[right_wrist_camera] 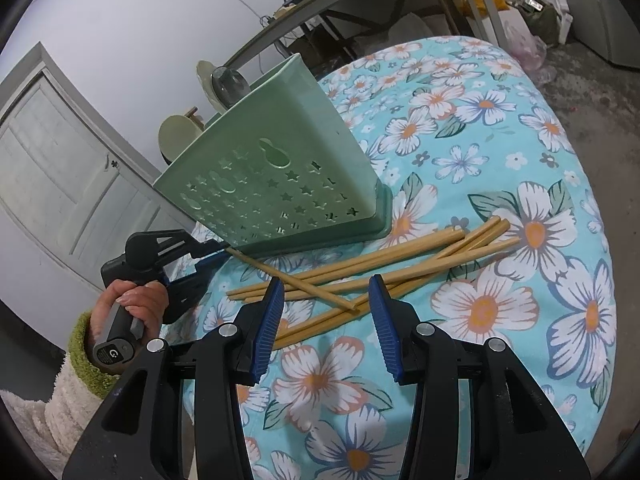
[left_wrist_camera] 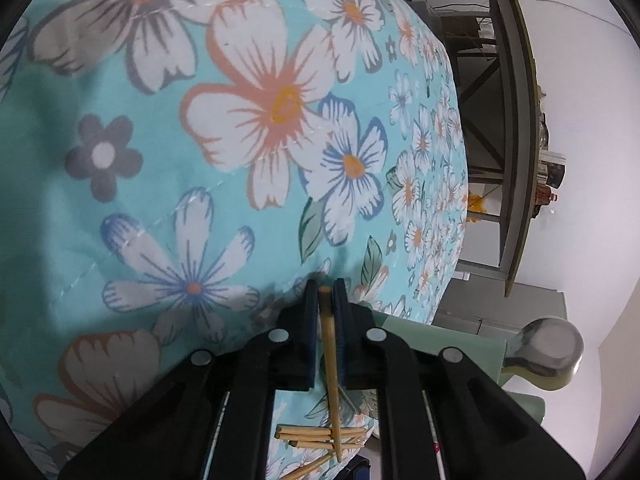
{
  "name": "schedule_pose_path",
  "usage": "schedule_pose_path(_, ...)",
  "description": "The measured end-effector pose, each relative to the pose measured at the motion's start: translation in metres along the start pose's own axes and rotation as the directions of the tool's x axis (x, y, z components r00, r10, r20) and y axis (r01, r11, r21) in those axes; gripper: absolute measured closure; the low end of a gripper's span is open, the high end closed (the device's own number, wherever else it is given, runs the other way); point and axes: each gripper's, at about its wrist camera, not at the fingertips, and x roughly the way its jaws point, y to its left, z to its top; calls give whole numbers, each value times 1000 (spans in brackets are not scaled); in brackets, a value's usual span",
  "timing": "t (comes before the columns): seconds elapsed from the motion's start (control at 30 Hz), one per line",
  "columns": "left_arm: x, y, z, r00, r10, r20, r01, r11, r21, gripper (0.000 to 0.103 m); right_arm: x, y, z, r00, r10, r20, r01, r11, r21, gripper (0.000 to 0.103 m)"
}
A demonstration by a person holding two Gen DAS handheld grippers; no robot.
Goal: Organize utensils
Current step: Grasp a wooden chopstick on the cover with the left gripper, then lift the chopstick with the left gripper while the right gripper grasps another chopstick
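Beside the green basket (right_wrist_camera: pixel 280 168), one chopstick (left_wrist_camera: pixel 330 360) is being clamped by the left tongs (left_wrist_camera: pixel 325 292). Loose chopsticks (right_wrist_camera: pixel 400 264) are being straddled by the right tongs (right_wrist_camera: pixel 326 292), standing partly open and empty.

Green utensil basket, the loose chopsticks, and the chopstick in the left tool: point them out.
green utensil basket (right_wrist_camera: pixel 276 184), right wrist view, perforated side wall
loose chopsticks (right_wrist_camera: pixel 400 256), right wrist view, mid-shafts
held chopstick (left_wrist_camera: pixel 329 332), left wrist view, shaft between pads

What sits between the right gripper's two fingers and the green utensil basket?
In the right wrist view, the loose pile of wooden chopsticks lies on the floral cloth between the open right gripper and the green basket.
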Motion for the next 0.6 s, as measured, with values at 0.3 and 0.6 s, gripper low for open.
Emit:
schedule_pose_path(0.3,-34,12,2,1000,9,-4,-9,1000,-10,97,-6,-2,3,1000,-1,18,1,1000,-3,59)
schedule_pose_path(0.6,-85,28,22,994,110,14,-110,990,90,96,-11,4,-3,1000,15,15,-15,1000,-15,59)
